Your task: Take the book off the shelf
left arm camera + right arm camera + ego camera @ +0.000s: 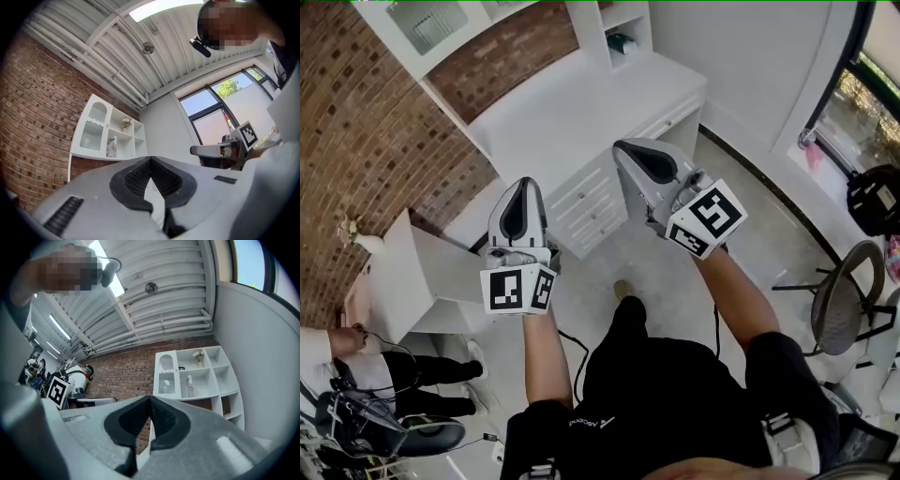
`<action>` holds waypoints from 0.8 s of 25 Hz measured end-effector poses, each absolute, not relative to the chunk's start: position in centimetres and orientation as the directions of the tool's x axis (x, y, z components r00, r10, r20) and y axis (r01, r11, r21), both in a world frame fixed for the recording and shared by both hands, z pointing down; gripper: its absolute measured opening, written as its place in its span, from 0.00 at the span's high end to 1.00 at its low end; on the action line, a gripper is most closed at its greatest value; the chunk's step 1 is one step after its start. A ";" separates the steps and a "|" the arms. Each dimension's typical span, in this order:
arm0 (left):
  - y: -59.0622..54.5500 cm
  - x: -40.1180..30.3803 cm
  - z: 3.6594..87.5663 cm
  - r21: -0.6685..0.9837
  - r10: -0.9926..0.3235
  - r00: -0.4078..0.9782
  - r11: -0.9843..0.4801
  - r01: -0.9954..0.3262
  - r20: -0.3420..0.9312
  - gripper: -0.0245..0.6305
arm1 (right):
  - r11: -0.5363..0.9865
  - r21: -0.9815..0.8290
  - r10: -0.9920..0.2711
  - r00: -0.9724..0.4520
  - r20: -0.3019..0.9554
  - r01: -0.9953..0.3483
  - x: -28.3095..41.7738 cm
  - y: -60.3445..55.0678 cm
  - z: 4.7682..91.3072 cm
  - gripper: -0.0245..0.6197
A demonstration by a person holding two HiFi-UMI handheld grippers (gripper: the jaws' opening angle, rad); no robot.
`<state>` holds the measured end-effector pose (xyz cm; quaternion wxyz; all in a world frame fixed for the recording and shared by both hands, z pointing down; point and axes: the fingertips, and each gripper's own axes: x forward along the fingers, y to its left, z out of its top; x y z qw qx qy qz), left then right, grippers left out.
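L gripper & R gripper aim toward shelf, jaws together, empty. Book stands in its compartment, untouched; reach prob. pending.

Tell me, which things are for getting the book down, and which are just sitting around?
For the job: book, shelf, left gripper, right gripper.
Just sitting around: flowers, white desk, stool.

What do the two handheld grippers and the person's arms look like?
Both the left gripper and right gripper are pale grey tapering shells with black ribbed pads. Each carries a white cube with black square markers. The forearms are unsleeved; the clothing is black.
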<state>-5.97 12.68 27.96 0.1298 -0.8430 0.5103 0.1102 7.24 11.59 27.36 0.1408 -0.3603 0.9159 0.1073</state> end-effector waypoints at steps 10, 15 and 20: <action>-7.2 -11.7 25.4 -0.114 -0.813 0.453 -0.444 -0.889 -0.364 0.97 | 0.689 0.154 -0.651 -0.699 -0.295 -0.708 0.8 -9.5 23.2 0.96; -15.5 -13.3 24.6 -0.121 -0.815 0.463 -0.450 -0.885 -0.349 0.97 | 0.662 0.129 -0.684 -0.665 -0.299 -0.738 -0.8 -18.8 20.7 0.96; -21.0 -14.4 24.0 -0.105 -0.811 0.471 -0.465 -0.879 -0.349 0.97 | 0.649 0.097 -0.712 -0.648 -0.272 -0.754 -2.1 -26.5 19.0 0.96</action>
